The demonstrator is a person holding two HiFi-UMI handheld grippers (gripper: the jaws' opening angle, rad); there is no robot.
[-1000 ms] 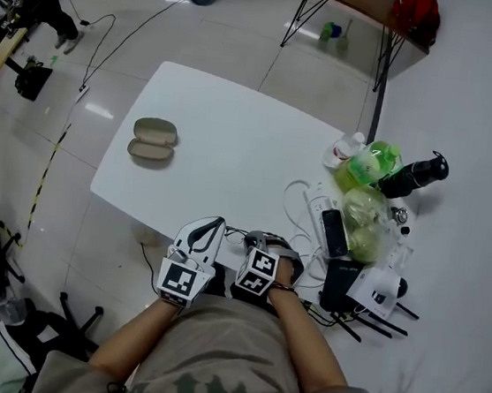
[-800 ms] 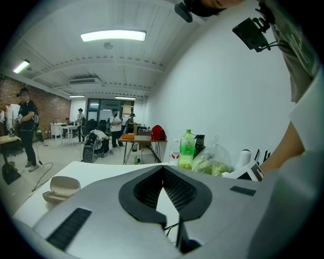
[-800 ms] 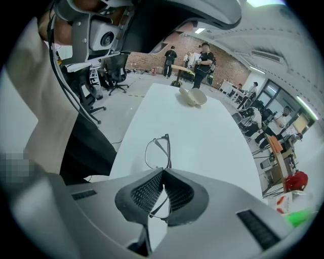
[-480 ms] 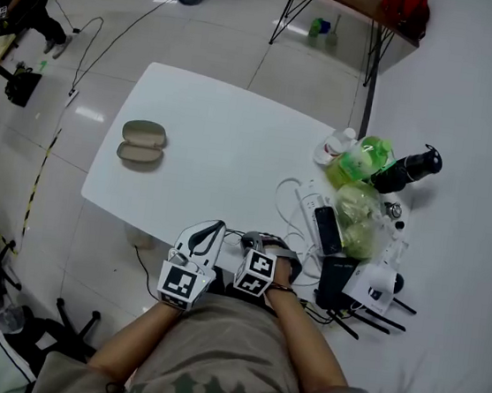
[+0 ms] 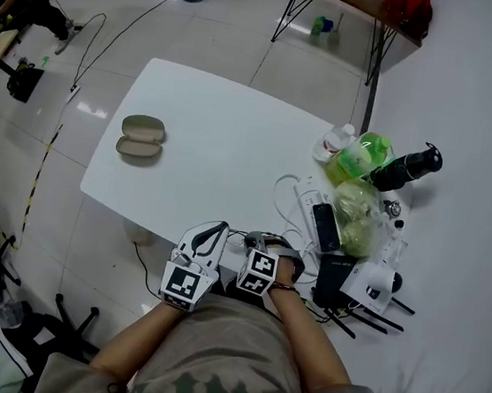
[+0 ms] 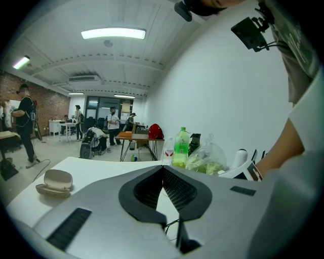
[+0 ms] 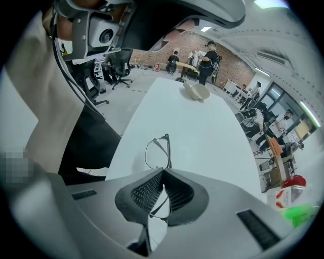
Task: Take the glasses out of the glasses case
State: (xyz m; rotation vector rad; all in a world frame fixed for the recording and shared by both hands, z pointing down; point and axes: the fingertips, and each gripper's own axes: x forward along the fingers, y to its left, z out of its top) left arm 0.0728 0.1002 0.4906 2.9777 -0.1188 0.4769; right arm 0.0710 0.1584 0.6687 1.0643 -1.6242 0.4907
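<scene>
Holding the glasses (image 7: 157,152) clamped between the jaws of my right gripper (image 7: 163,176) at the near edge of the table (image 5: 224,157). My left gripper (image 6: 162,171) is pinched together, empty. The open case (image 5: 141,136) lies well apart, far left.

Your head has shifted slightly over the last second, so the case (image 5: 141,136), the table (image 5: 232,163) and the green bottle (image 5: 357,160) all sit a little further left in the head view.
</scene>
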